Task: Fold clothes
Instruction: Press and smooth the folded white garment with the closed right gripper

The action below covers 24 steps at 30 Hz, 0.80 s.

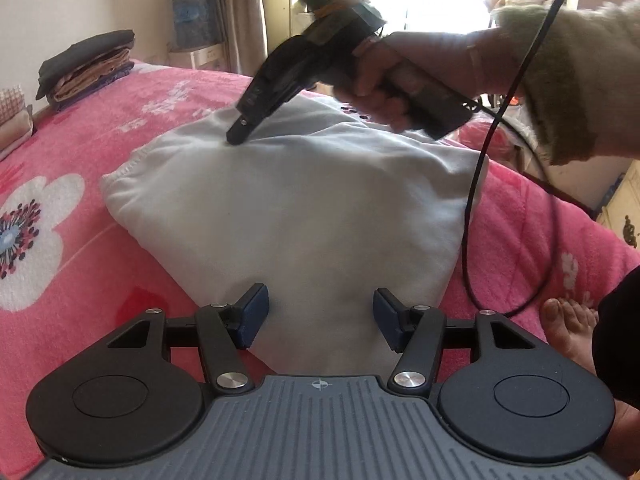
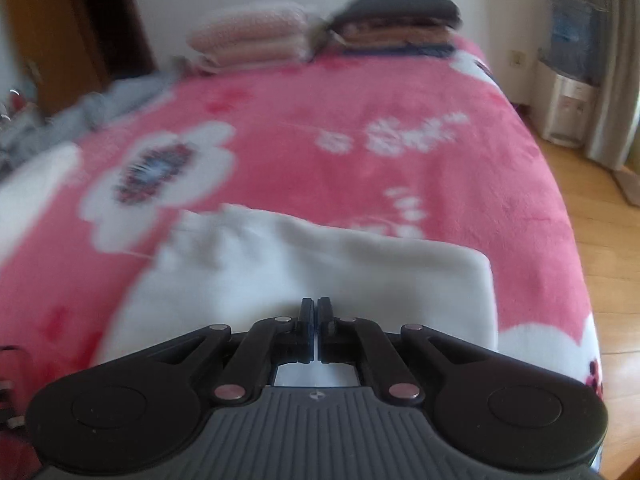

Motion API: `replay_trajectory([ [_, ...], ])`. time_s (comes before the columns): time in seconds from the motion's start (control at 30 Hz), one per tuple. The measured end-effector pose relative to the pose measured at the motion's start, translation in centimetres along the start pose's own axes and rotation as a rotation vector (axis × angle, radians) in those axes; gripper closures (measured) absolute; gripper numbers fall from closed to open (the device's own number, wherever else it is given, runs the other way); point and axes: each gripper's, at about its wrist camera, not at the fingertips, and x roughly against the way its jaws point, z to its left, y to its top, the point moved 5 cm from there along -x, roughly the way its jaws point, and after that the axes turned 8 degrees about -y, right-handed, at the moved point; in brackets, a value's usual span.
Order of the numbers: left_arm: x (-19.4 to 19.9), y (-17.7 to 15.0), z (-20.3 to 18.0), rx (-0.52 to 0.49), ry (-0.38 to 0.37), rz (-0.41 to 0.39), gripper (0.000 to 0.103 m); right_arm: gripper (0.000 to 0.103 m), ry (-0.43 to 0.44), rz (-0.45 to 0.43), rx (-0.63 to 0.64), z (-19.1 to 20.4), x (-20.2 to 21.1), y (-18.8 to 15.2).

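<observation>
Where the pink flowered bed (image 1: 120,128) serves as the folding surface, one white garment (image 1: 288,208) lies near its near edge, already doubled into a thick, roughly square bundle.

Item: white garment. Looks like soft fleecy knit, light, limp, not slippery; judged to sag and unfold if lifted by one point. Stitched hem visible along its left edge. Best taken at a corner or along a folded edge, both sides together.

Left gripper (image 1: 320,316): fingers spread apart, hanging over the near end of the garment, nothing pinched between them.

Right gripper (image 1: 240,136): held in a person's hand (image 1: 380,88), fingers pressed together with no cloth between them; its tip meets the garment's far upper surface, seemingly smoothing or pressing it.

Containers: none in use. Folded dark and tan clothes (image 2: 396,20) sit stacked at the far end of the bed, beside pink pillows (image 2: 252,40). Loose grey cloth (image 2: 100,108) lies at the bed's far left edge, apparently unfolded.
</observation>
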Motion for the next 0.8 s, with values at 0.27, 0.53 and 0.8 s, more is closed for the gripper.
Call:
replay_trajectory([
  [0.27, 0.1, 0.1, 0.0, 0.025, -0.004, 0.002, 0.045, 0.103, 0.157, -0.036, 0.021, 3.3, 1.0, 2.4],
  [0.53, 0.4, 0.1, 0.0, 0.042, -0.010, -0.001, 0.045, 0.103, 0.147, -0.018, -0.006, 4.0, -1.1, 4.1],
  [0.8, 0.5, 0.0, 0.0, 0.044, -0.008, -0.009, 0.044, 0.103, 0.201, 0.048, -0.080, 5.7, -4.5, 4.4],
])
